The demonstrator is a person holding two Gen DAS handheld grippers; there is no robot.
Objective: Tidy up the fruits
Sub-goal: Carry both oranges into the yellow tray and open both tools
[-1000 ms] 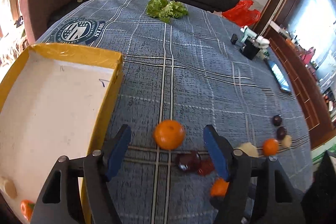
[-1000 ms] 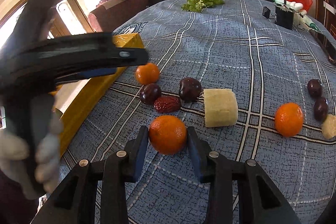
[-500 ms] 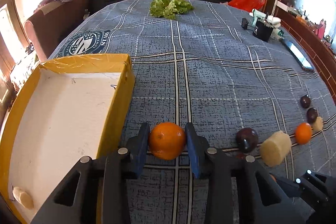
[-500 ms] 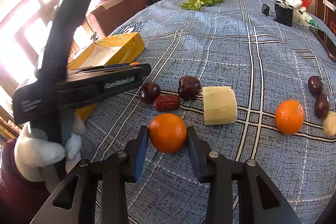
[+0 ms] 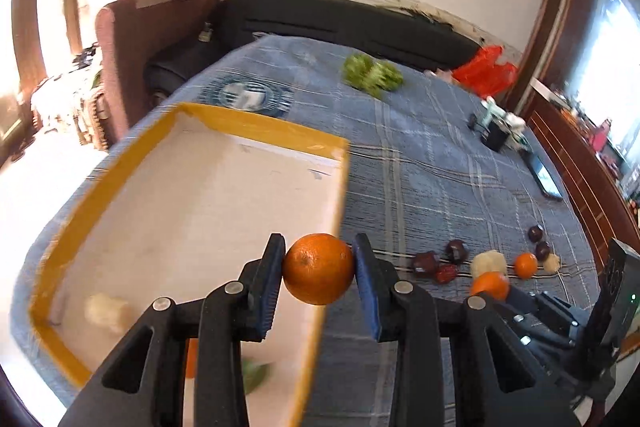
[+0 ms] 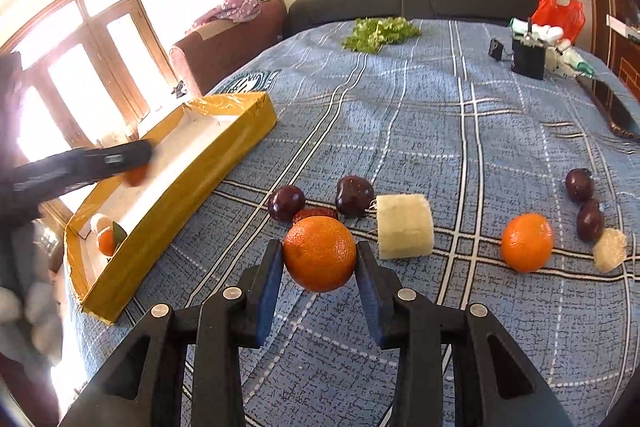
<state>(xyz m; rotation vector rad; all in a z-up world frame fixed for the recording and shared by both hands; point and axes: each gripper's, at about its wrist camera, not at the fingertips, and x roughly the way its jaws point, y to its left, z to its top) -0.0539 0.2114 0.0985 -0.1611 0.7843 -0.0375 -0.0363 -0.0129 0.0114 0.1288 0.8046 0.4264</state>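
Observation:
My left gripper [image 5: 319, 269] is shut on an orange [image 5: 319, 269] and holds it in the air over the right wall of the yellow box [image 5: 256, 125]. The box also shows in the right wrist view [image 6: 224, 163]; a pale chunk [image 5: 106, 309] and a small orange fruit [image 6: 107, 242] lie in it. My right gripper [image 6: 319, 259] is shut on a second orange [image 6: 319, 259], lifted just above the blue cloth. Behind it lie dark plums [image 6: 286, 203], a red date [image 6: 316, 214], a pale fruit block [image 6: 405, 227] and a third orange [image 6: 527, 242].
Two more dark plums [image 6: 579, 185] and a pale chunk [image 6: 609, 250] lie at the right. Green lettuce [image 6: 378, 31], a black holder [image 6: 528, 58] and a red bag [image 6: 558, 11] sit at the far edge. A phone [image 5: 544, 175] lies at the right edge.
My left gripper closed on the orange, lifted it and carried it left over the box wall. My right gripper stayed shut on its orange and raised it slightly.

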